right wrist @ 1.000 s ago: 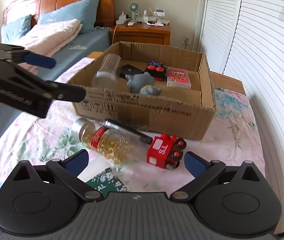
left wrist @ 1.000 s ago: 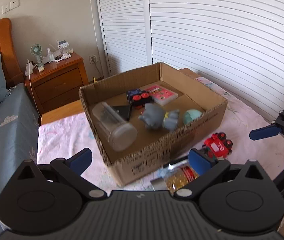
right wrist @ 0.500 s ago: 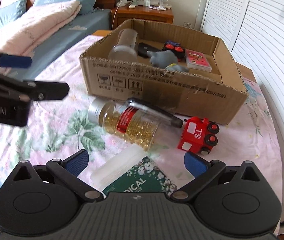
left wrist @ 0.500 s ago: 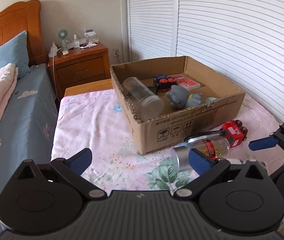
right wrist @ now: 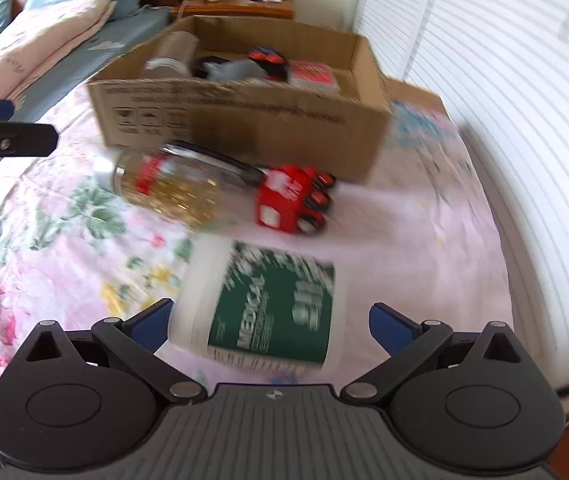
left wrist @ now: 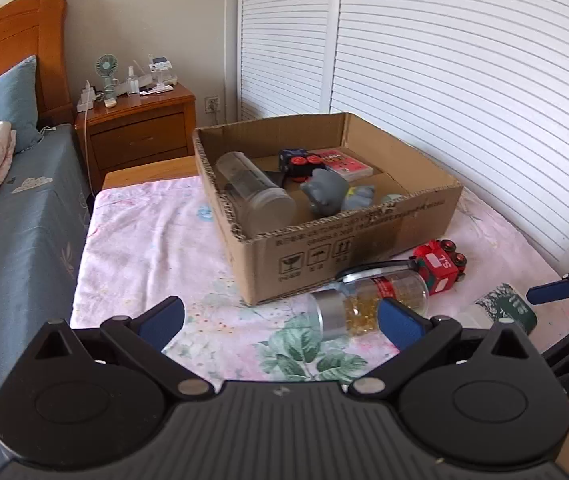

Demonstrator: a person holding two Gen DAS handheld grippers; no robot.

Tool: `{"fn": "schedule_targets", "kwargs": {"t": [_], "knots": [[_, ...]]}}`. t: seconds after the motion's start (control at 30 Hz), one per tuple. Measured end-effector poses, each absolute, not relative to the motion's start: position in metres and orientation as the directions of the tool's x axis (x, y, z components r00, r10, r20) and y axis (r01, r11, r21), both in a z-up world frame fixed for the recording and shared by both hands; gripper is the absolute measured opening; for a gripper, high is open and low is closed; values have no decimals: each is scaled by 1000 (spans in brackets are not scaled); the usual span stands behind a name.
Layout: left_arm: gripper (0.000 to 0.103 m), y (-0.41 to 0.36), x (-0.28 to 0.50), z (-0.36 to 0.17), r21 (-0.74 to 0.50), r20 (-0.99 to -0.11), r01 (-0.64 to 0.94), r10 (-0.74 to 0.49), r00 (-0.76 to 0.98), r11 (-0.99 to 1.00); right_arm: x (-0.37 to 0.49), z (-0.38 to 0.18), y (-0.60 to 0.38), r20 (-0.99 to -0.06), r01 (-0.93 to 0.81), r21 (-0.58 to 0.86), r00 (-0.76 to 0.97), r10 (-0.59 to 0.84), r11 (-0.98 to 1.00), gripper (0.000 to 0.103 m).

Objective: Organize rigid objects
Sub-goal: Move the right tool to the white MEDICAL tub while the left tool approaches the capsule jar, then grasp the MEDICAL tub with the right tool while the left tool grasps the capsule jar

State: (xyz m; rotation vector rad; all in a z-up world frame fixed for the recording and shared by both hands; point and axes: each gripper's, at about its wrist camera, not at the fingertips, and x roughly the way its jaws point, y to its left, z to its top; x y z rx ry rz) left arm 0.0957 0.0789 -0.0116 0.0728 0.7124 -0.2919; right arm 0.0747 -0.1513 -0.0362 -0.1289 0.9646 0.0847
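A cardboard box (left wrist: 364, 240) stands on the flowered sheet, holding a clear jar (left wrist: 252, 190), a grey toy (left wrist: 324, 196), a small car (left wrist: 298, 160) and a red card pack (left wrist: 344, 162). In front of it lie a capsule bottle (right wrist: 168, 184), a black pen (right wrist: 220, 160), a red toy train (right wrist: 292, 196) and a white bottle with a green label (right wrist: 268, 308). My right gripper (right wrist: 270, 322) is open, its fingers on either side of the white bottle, apart from it. My left gripper (left wrist: 280, 320) is open and holds nothing, hovering short of the capsule bottle (left wrist: 364, 304).
A wooden nightstand (left wrist: 140, 132) with a small fan stands behind the box, beside a bed with blue and pink bedding (left wrist: 12, 184). White louvred doors (left wrist: 464, 100) run along the right. Bare sheet (left wrist: 152, 240) lies left of the box.
Both grippers have pulled back from the box and dropped lower. The right one has moved over the white green-labelled bottle, which now lies between its open fingers.
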Motion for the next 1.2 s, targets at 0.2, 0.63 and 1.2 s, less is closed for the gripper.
{"fn": "schedule_targets", "kwargs": {"t": [0.2,0.63,1.2], "knots": [[102,56,96,-17,-15,-677,335,-256,690,942,69,-58,-169,-849,-131,-10,526,60,991,103],[102,6,117,-35,-12,-707,368,-268,654,930,59,-63,-173,-793,-208,-17,598,113,978,103],[102,7,133,-61,16,-745,302,-190,640,953,57,-64,-173,-784,-228,-17,607,128,974,103]]}}
